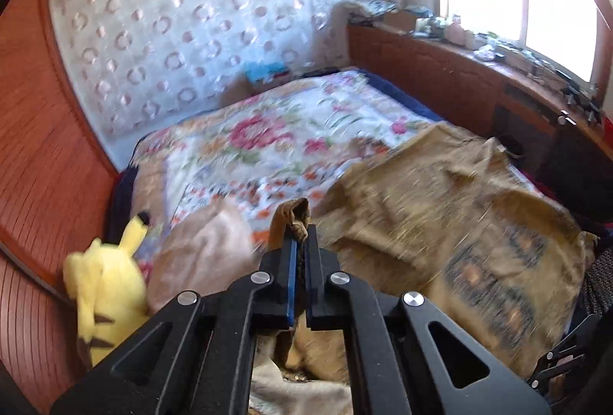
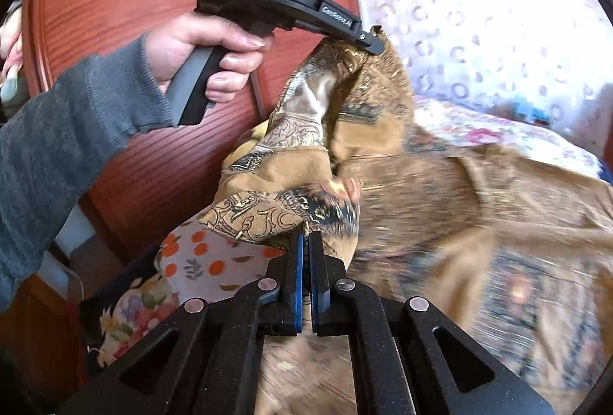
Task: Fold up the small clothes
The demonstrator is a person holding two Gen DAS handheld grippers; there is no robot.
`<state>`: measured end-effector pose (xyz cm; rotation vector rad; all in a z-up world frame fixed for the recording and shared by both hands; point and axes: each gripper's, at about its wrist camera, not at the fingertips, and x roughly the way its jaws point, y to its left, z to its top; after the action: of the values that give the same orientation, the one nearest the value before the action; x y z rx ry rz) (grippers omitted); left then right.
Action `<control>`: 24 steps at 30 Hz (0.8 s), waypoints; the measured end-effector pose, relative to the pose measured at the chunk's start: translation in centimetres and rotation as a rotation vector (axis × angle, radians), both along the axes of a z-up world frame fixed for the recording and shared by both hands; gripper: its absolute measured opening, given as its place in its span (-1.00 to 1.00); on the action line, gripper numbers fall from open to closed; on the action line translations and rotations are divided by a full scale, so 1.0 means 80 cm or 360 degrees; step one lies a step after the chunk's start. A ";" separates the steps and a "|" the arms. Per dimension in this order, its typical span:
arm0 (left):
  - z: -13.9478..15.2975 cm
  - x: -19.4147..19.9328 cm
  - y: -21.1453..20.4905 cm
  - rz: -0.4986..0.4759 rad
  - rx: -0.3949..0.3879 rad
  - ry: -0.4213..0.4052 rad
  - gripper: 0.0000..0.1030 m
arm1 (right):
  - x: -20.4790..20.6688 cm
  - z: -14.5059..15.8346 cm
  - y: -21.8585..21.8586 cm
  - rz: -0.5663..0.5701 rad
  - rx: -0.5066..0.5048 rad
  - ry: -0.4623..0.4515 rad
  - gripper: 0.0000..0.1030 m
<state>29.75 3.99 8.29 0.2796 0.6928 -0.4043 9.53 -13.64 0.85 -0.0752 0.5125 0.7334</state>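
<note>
Right wrist view: left gripper (image 2: 377, 41), upper centre, reads "GenRobot.AI" and pinches the brown garment (image 2: 306, 147). Right gripper (image 2: 306, 242), bottom centre, is clamped on its lower edge.

The garment (image 1: 440, 208) lies on the bed (image 1: 245, 147), apparently right of the plush toy (image 1: 107, 296).

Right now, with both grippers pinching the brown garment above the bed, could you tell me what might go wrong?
1. The left gripper holds only a small bunched edge of the garment, which might slip out.
2. The trailing cloth could drag over the plush toy or the orange-print cloth beside it.
</note>
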 end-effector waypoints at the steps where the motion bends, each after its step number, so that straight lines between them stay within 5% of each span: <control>1: 0.006 0.000 -0.017 -0.0018 -0.0002 -0.0006 -0.92 | -0.005 0.003 -0.018 -0.0037 0.0015 -0.0013 -0.96; 11: 0.043 0.008 -0.201 -0.0243 -0.0076 -0.0080 -0.92 | -0.048 0.007 -0.217 -0.0457 0.0125 -0.0025 -0.96; 24: 0.003 0.021 -0.400 -0.0441 -0.0051 0.0032 -0.92 | -0.118 -0.008 -0.354 -0.0840 0.0137 0.0014 -0.96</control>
<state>31.41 -27.97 8.57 0.3430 0.6682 -0.6827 0.09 -41.94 0.18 0.1407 0.4803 0.2386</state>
